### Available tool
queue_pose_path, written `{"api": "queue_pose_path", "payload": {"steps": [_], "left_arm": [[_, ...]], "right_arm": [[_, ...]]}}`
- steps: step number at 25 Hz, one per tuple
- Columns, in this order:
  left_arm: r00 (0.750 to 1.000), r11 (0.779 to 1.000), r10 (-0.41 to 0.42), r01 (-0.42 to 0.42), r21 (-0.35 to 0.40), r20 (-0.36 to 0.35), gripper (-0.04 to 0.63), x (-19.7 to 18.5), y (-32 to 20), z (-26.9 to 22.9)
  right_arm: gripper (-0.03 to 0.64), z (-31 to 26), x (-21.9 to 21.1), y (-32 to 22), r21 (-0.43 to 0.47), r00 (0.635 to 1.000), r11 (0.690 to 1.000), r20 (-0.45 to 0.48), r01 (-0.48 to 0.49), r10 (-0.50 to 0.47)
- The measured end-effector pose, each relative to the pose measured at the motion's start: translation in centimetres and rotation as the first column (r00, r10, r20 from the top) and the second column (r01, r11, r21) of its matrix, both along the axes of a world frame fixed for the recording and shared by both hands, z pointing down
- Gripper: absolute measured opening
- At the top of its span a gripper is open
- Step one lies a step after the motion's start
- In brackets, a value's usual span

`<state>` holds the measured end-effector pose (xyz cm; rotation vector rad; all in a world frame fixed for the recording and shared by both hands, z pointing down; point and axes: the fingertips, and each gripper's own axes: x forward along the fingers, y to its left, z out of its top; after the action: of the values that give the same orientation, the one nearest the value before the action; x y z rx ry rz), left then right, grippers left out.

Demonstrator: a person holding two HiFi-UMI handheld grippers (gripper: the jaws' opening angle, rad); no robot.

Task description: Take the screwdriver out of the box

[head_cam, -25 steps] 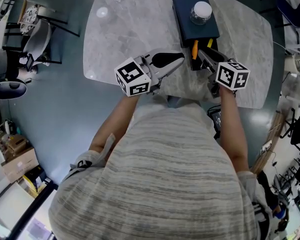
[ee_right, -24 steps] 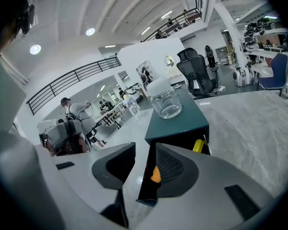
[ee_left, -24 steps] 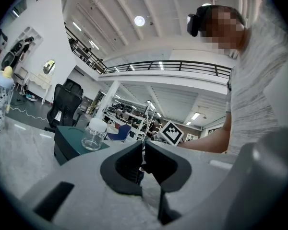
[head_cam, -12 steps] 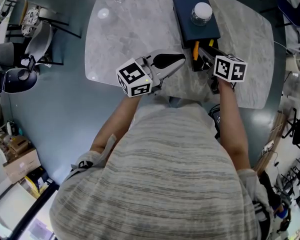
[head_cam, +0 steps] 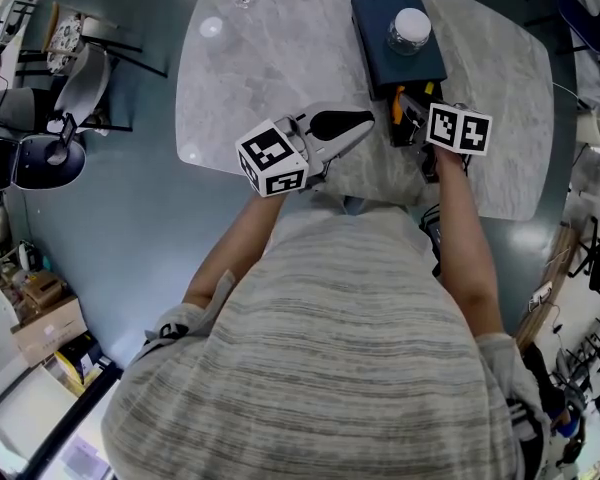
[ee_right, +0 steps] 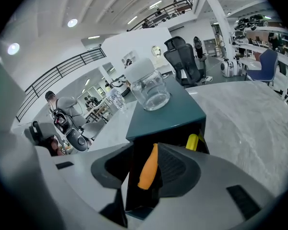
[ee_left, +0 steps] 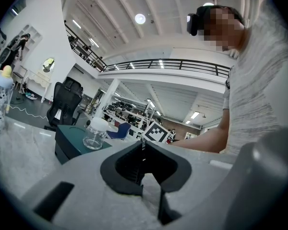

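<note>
A dark teal box (head_cam: 395, 30) stands at the table's far side, its open end toward me. An orange screwdriver handle (ee_right: 148, 167) and a yellow handle (ee_right: 192, 141) stick out of that opening. My right gripper (ee_right: 145, 147) points down into the opening. Its jaws have just been opening and stand wide on either side of the orange handle, not pressing it. In the head view the right gripper (head_cam: 410, 118) sits at the box's near end, by the orange handle (head_cam: 396, 109). My left gripper (head_cam: 363, 124) rests level to the left of the box, shut and empty.
A glass jar with a white lid (head_cam: 410, 28) stands on top of the box, also seen as the jar (ee_right: 147, 87) just beyond the right gripper. The marble table (head_cam: 280, 58) ends close to my body. Office chairs (head_cam: 50, 158) stand on the floor at left.
The right gripper has sunk and moved forward into the box's open end, its jaws spreading around the orange handle. The left gripper has stayed put.
</note>
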<state>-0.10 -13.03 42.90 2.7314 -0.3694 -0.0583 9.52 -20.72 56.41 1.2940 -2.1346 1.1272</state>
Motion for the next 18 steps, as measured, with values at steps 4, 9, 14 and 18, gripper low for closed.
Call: {"api": "queue_pose_path", "payload": {"steps": [4, 9, 14, 18], "left_arm": [[1.000, 1.000, -0.003, 0.003, -0.002, 0.002, 0.018, -0.2, -0.3, 0.0], [1.000, 1.000, -0.010, 0.010, -0.004, -0.001, 0.018, -0.8, -0.9, 0.1], [1.000, 1.000, -0.012, 0.012, -0.009, -0.006, 0.018, -0.9, -1.5, -0.1], [1.000, 1.000, -0.016, 0.016, -0.013, -0.010, 0.018, -1.1, -1.9, -0.1]], "right_arm": [[0.133, 0.6, 0.0, -0.3, -0.019, 1.000, 1.000, -0.011, -0.007, 0.006], [0.137, 1.4, -0.1, -0.8, -0.043, 1.000, 0.999, -0.029, -0.013, 0.012], [0.140, 2.0, 0.0, -1.2, -0.077, 0.999, 0.997, -0.034, -0.027, 0.024], [0.141, 2.7, 0.2, -1.2, -0.116, 0.999, 0.992, -0.032, -0.041, 0.038]]}}
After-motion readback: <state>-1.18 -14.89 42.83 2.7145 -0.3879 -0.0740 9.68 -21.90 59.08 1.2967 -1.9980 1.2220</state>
